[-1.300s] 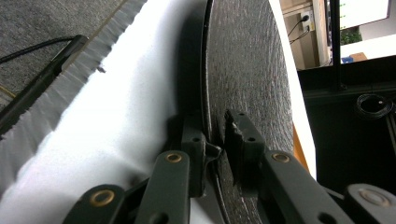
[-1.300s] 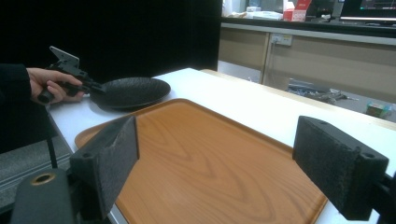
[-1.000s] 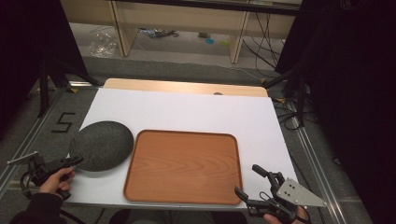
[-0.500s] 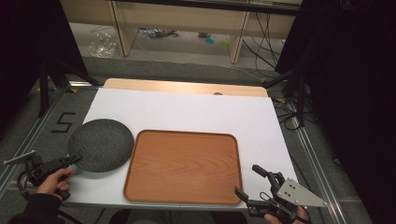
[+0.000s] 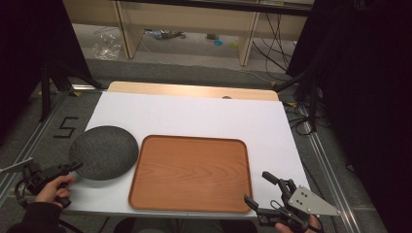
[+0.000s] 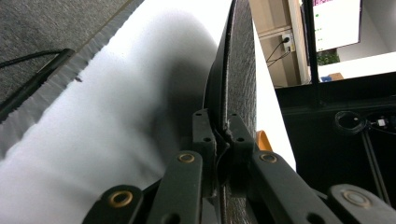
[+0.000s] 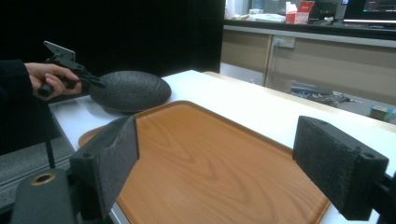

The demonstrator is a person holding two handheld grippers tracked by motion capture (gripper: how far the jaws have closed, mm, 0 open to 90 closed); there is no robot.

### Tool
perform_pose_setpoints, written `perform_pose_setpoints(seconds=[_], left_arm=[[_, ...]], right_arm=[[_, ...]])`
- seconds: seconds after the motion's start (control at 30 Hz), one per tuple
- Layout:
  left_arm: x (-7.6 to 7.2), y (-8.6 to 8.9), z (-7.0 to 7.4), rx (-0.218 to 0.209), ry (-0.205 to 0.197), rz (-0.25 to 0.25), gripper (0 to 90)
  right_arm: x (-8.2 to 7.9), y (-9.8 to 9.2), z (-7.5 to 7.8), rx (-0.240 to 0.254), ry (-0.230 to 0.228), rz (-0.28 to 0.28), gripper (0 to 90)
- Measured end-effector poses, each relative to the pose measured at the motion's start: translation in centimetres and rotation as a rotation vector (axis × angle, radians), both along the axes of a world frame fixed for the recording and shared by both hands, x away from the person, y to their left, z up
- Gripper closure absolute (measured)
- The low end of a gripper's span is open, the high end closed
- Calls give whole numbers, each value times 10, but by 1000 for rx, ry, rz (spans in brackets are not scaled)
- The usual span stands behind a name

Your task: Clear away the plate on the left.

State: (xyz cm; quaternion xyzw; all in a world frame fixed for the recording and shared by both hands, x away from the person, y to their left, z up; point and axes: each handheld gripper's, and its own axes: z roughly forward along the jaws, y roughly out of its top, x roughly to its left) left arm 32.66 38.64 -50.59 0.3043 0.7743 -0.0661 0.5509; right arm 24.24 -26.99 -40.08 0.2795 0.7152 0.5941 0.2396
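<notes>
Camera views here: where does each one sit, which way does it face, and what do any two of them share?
High view: above the person's side, looking forward and down on the table; both hands, left gripper, right gripper.
Left gripper view: on the left gripper, looking along jaws clamped on the dark plate rim.
Right gripper view: on the right gripper, jaws open, facing across the wooden tray toward the left hand.
Shared: all three show the plate; the high and right gripper views show the tray.

Dim room: grey carpet floor (image 5: 160,58), wooden shelving (image 5: 194,19), black curtains (image 5: 369,73), loose cables (image 5: 282,39).
</notes>
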Motion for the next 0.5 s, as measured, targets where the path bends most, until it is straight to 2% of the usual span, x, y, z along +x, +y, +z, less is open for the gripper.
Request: perform_pose_setpoints(seconds=[0.1,0.13,0.17,0.23,0.27,0.33,0.37,0.4,0.47,0.5], left_arm=[[-3,3,-1,-26,-5,17,851],[-3,2,1,-8,19,26,850],[-3,2,0,-14,18,38,849],[-4,2,0,-49,8,51,844],[-4,2,0,-49,8,51,843],[-4,2,2,-74,-11,41,840],[-4,1,4,-89,-18,37,841],[-4,0,4,-99,-22,33,841],[-4,-3,6,-116,-34,33,842],[-4,-5,8,-121,-49,18,841]], right_arm=[[0,0,0,2,0,1,158],[0,0,0,1,-1,2,158],[-1,0,0,2,2,-4,158],[0,0,0,2,-5,-5,158],[0,0,0,2,-5,-5,158],[-1,0,0,5,15,-3,158],[0,0,0,2,-8,-6,158],[-1,0,0,8,18,-1,158],[0,0,0,4,1,4,158],[0,0,0,4,0,4,158]])
